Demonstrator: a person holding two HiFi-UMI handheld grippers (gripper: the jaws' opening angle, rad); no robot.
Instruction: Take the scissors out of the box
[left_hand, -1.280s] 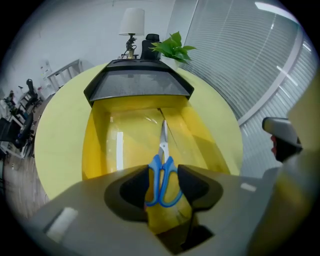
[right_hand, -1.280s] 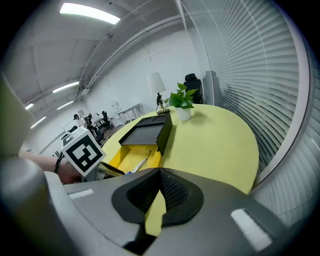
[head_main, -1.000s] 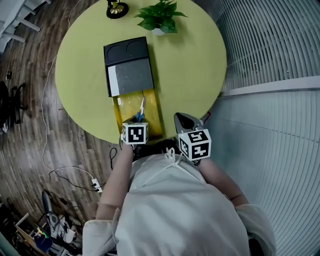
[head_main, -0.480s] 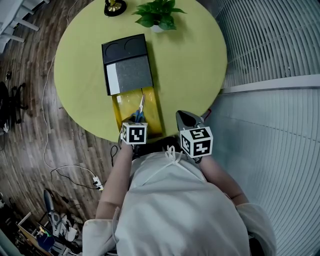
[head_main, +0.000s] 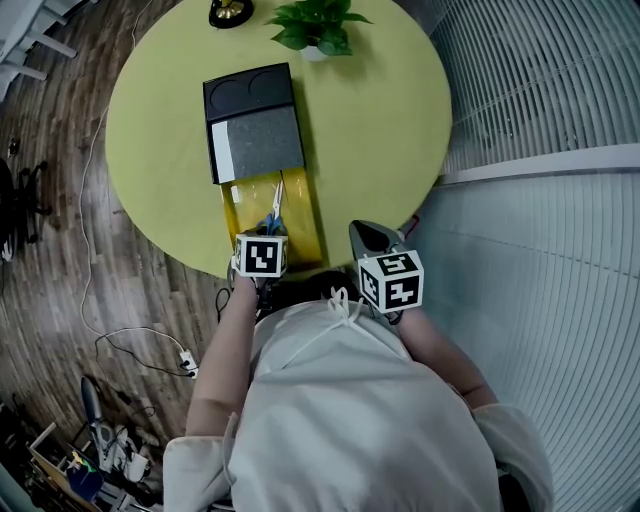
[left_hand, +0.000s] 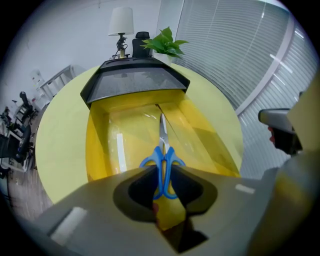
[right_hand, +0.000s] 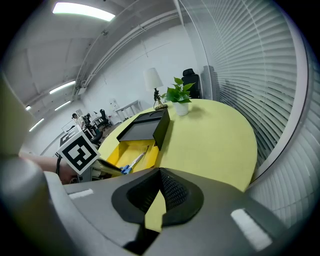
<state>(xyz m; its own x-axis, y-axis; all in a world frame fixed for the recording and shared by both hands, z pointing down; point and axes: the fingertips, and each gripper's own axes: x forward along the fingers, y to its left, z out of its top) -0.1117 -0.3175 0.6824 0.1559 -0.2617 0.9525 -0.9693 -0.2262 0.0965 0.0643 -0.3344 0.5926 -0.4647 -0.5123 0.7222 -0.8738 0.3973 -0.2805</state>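
Observation:
Blue-handled scissors (head_main: 276, 214) lie in an open yellow box (head_main: 309, 212) on the round yellow-green table, blades pointing away from me. My left gripper (head_main: 267, 234) points steeply down over the box's near end. In the left gripper view its jaws (left_hand: 163, 183) are closing on the scissors (left_hand: 162, 159), and both pads touch the blue handle loops. My right gripper (head_main: 363, 233) hovers by the table's near edge, right of the box, shut with nothing in it (right_hand: 160, 183). From the right gripper view the scissors (right_hand: 131, 162) show in the box beside the left gripper's marker cube.
The box's black lid (head_main: 255, 120) with its grey foam lining lies open beyond the yellow tray. A potted plant (head_main: 315, 27) and a lamp base (head_main: 231, 11) stand at the table's far edge. Slatted blinds (head_main: 540, 80) run along the right. Cables (head_main: 150, 345) lie on the wooden floor at left.
Only the head view has shifted slightly; the box, the scissors and both grippers keep their places.

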